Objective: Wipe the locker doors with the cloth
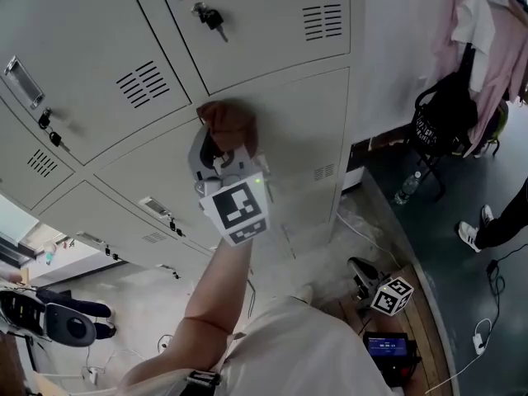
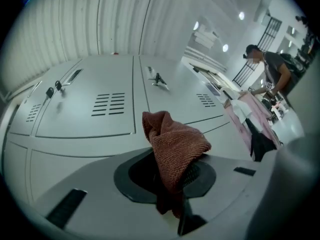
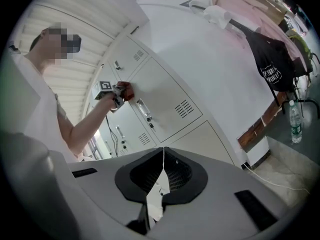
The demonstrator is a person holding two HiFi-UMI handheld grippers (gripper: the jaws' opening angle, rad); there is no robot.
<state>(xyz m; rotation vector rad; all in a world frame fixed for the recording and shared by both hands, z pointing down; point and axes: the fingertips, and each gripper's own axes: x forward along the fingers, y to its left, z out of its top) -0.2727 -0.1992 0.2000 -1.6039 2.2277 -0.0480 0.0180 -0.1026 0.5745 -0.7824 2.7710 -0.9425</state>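
Note:
My left gripper (image 1: 221, 148) is raised to the grey locker doors (image 1: 289, 147) and is shut on a bunched reddish-brown cloth (image 1: 228, 122). The cloth sits at the top edge of a middle door; I cannot tell whether it touches. In the left gripper view the cloth (image 2: 175, 141) stands up out of the jaws of the left gripper (image 2: 172, 174), with vented doors (image 2: 100, 101) behind. My right gripper (image 3: 162, 166) is shut on nothing and hangs low; the head view shows only its marker cube (image 1: 391, 295). Its own view catches the far-off cloth (image 3: 125, 90).
Keys (image 1: 213, 19) hang in several locks. A black bag (image 1: 450, 114) and pink garments (image 1: 495, 48) hang at the right, with a water bottle (image 1: 407, 188) on the floor below. A person's shoe (image 1: 470, 236), cables and a small screen device (image 1: 388, 346) lie nearby.

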